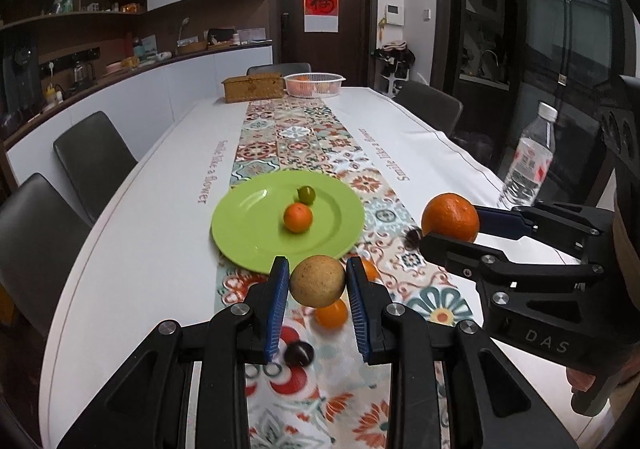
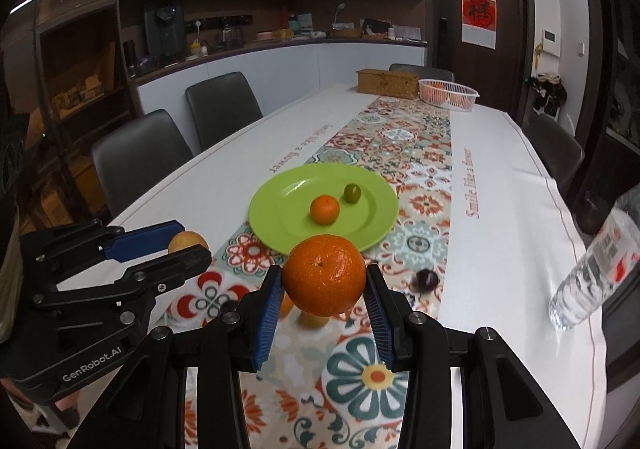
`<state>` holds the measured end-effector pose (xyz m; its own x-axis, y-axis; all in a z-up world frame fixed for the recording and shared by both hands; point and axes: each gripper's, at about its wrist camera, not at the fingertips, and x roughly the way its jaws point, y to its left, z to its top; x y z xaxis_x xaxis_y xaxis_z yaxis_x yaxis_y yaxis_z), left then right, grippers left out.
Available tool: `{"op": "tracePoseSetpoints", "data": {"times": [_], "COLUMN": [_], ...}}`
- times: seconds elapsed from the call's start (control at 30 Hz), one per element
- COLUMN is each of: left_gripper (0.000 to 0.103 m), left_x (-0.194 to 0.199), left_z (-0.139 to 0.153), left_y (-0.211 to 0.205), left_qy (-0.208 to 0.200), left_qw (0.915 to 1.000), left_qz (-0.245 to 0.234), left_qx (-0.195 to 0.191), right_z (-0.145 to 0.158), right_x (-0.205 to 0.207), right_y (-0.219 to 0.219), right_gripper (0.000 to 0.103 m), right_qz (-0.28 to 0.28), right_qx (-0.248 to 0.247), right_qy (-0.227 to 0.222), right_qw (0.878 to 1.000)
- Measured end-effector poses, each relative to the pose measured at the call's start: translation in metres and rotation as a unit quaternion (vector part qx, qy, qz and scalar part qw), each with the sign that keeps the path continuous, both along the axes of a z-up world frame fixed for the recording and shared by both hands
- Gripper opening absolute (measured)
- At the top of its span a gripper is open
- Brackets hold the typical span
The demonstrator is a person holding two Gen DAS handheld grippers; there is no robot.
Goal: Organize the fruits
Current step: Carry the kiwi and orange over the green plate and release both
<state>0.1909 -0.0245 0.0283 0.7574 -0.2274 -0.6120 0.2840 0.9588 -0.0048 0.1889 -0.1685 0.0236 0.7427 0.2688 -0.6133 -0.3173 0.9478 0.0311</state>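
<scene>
**A:** What does each hand-held gripper have right now?

**B:** Nearest the left wrist camera, the left hand-held gripper (image 1: 318,285) is clamped on a round, tan, rough-skinned fruit (image 1: 317,280), its blue pads pressed to both sides. The right hand-held gripper (image 2: 325,281) is clamped the same way on a large, dimpled orange (image 2: 325,274). Both fruits hang clear of the counter (image 1: 160,217).

**A:** What lies under them?

**B:** On the patterned runner below the tan fruit sit a small orange citrus (image 1: 331,314) and a dark, glossy plum-like fruit (image 1: 299,354). Another dark fruit (image 2: 427,279) lies at about three o'clock from the held orange, seen from the right wrist.

**A:** And the likely target?

**B:** Just beyond, at twelve o'clock, the round lime-green plastic plate (image 1: 248,225) already carries a small tangerine (image 1: 298,217) and a small green fruit (image 1: 306,194), close together near the centre. Much farther off stand a woven box (image 1: 253,88) and a white mesh basket (image 1: 340,80) of fruit.

**A:** How should the placing go?

**B:** Probably both go to the plate. The carrier should keep the grips firm, bring each fruit low over bare green, the tan one toward nine o'clock, the orange toward four o'clock, and release only once it rests. Round fruit rolls; dropping it could knock the two already there. The clear water bottle (image 2: 596,269) at the right edge needs a wide berth.
</scene>
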Motion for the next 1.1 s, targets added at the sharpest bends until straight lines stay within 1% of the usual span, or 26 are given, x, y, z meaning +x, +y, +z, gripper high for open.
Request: {"op": "tracePoseSetpoints", "data": {"times": [0.23, 0.47, 0.67, 0.9, 1.1], "left_gripper": [0.029, 0.029, 0.029, 0.029, 0.029], "left_x": [0.030, 0.067, 0.098, 0.133, 0.159], "left_z": [0.008, 0.007, -0.004, -0.019, -0.038], "left_y": [0.010, 0.016, 0.018, 0.021, 0.024], "left_qy": [0.003, 0.018, 0.037, 0.061, 0.086], "left_qw": [1.0000, 0.9998, 0.9993, 0.9981, 0.9963], "left_qz": [0.005, 0.005, 0.002, 0.005, 0.010], "left_qx": [-0.003, 0.000, -0.003, -0.008, 0.002], "right_z": [0.011, 0.006, -0.006, -0.017, -0.033], "right_x": [0.028, 0.066, 0.100, 0.141, 0.168], "right_y": [0.010, 0.014, 0.017, 0.022, 0.025], "right_gripper": [0.042, 0.042, 0.042, 0.042, 0.042], "right_qz": [0.002, -0.002, 0.001, -0.002, -0.003], "right_qx": [-0.014, -0.015, -0.022, -0.030, -0.043], "right_qy": [-0.008, 0.018, 0.051, 0.075, 0.099], "right_qw": [1.000, 1.000, 0.998, 0.997, 0.994]}}
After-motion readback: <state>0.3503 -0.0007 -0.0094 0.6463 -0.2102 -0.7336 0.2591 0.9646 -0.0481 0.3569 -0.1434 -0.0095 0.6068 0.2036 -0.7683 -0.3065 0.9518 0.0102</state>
